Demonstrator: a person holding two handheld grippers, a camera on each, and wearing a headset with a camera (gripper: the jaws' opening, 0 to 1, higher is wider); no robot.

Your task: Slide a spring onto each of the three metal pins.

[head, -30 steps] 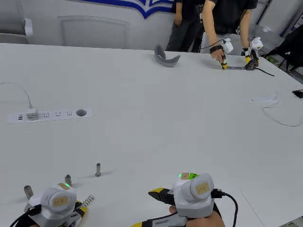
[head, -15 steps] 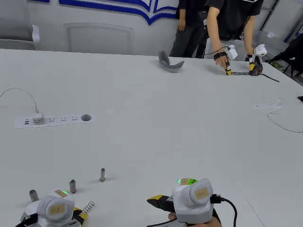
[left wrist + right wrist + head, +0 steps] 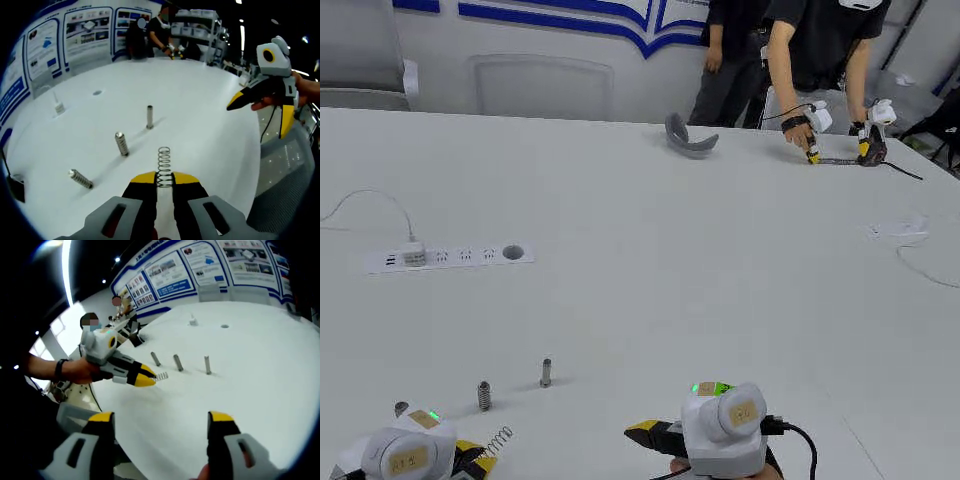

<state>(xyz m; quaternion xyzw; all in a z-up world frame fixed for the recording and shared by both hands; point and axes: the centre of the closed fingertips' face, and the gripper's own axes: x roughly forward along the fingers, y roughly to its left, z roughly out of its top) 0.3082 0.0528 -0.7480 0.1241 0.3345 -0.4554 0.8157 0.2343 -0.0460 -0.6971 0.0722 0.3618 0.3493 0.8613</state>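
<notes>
Head view's edge crops the left tool [image 3: 478,454], half hiding one pin [image 3: 401,408].

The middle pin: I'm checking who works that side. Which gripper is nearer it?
Left. The left gripper, shut on a spring, sits just short of the middle pin; the right gripper, open, is well off to the pin's right.

The wide white table [image 3: 720,280] looks smooth and matt, with a faint sheen under the lights; the thin coil spring of bright steel wire [image 3: 164,162] glints, pinched in the jaws of the left gripper [image 3: 158,179], which are tipped in yellow plastic over matt black; the bare upright metal pin [image 3: 149,117] is dull grey and smooth; the spring-wrapped metal pin [image 3: 121,143] beside it looks ribbed and shiny; the right gripper [image 3: 162,422], jaws apart, has a slightly glossy white plastic shell; the white plastic power strip [image 3: 448,257] is smooth.
</notes>
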